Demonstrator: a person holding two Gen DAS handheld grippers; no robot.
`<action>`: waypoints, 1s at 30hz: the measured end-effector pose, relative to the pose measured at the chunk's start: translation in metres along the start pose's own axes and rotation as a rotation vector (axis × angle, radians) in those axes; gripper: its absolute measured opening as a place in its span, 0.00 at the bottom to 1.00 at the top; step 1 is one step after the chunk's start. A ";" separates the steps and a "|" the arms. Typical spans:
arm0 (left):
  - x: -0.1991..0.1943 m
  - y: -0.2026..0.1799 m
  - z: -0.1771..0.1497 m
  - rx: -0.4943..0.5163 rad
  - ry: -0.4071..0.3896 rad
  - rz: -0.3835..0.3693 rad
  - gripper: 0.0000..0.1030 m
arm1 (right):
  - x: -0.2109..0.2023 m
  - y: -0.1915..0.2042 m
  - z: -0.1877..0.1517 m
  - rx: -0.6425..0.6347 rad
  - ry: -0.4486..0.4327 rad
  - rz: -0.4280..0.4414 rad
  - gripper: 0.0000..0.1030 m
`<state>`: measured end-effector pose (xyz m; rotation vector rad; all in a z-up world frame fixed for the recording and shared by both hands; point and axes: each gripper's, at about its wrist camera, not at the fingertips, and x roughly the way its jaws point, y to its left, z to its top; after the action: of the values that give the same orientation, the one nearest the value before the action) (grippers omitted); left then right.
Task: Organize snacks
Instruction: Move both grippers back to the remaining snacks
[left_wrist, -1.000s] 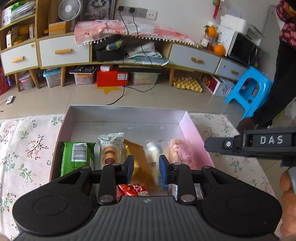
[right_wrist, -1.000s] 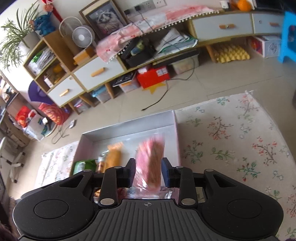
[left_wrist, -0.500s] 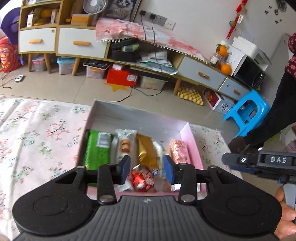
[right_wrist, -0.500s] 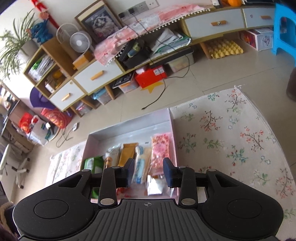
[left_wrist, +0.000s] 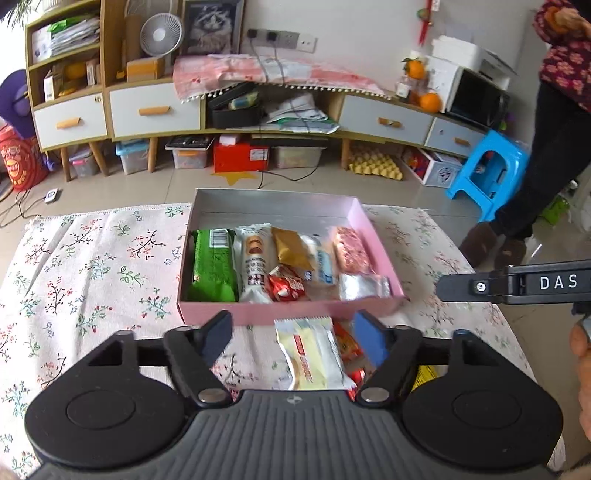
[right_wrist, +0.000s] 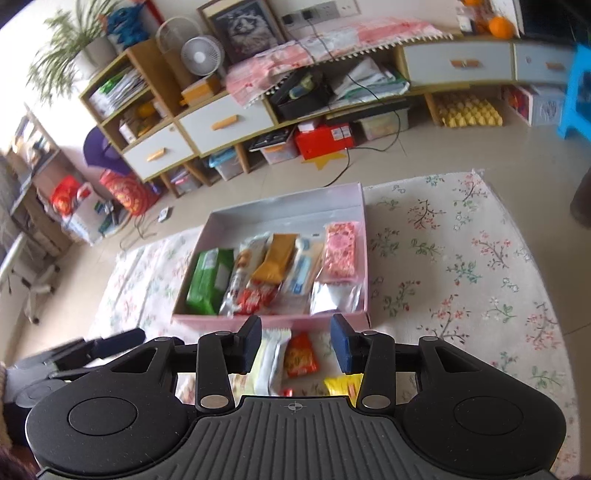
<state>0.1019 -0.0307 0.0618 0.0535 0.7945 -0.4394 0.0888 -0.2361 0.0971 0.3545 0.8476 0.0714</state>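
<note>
A pink box (left_wrist: 291, 316) on the flowered cloth holds several snacks: a green pack (left_wrist: 213, 264), a cookie pack (left_wrist: 255, 262), a gold pack (left_wrist: 291, 248), a pink-speckled pack (left_wrist: 350, 251) at its right wall, and a silver pack (left_wrist: 364, 287). The box (right_wrist: 364, 236) also shows in the right wrist view. My left gripper (left_wrist: 293, 338) is open and empty, above a white-yellow pack (left_wrist: 310, 354) lying in front of the box. My right gripper (right_wrist: 295, 343) is open and empty, over an orange-red pack (right_wrist: 301, 356) and a yellow pack (right_wrist: 343, 386).
The flowered cloth (right_wrist: 461, 266) spreads wide to the right of the box. A person (left_wrist: 546, 122) stands at the far right by a blue stool (left_wrist: 487, 166). Low cabinets (left_wrist: 155, 110) line the back wall. The other gripper's body (left_wrist: 517, 282) reaches in from the right.
The right gripper let go of the pink-speckled pack, which now lies in the box. Both grippers pulled back to the box's near side and opened wide over the loose packs.
</note>
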 end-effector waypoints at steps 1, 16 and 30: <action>-0.003 -0.002 -0.003 0.009 -0.002 0.015 0.72 | -0.004 0.003 -0.004 -0.023 -0.010 -0.006 0.53; -0.023 0.006 -0.036 -0.072 -0.043 0.105 0.82 | -0.022 0.017 -0.042 -0.089 -0.019 0.001 0.79; -0.012 0.019 -0.050 -0.123 0.026 0.099 0.87 | -0.022 0.016 -0.056 -0.153 -0.128 -0.061 0.93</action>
<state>0.0687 0.0014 0.0329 -0.0164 0.8391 -0.2960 0.0336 -0.2098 0.0839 0.1873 0.7204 0.0560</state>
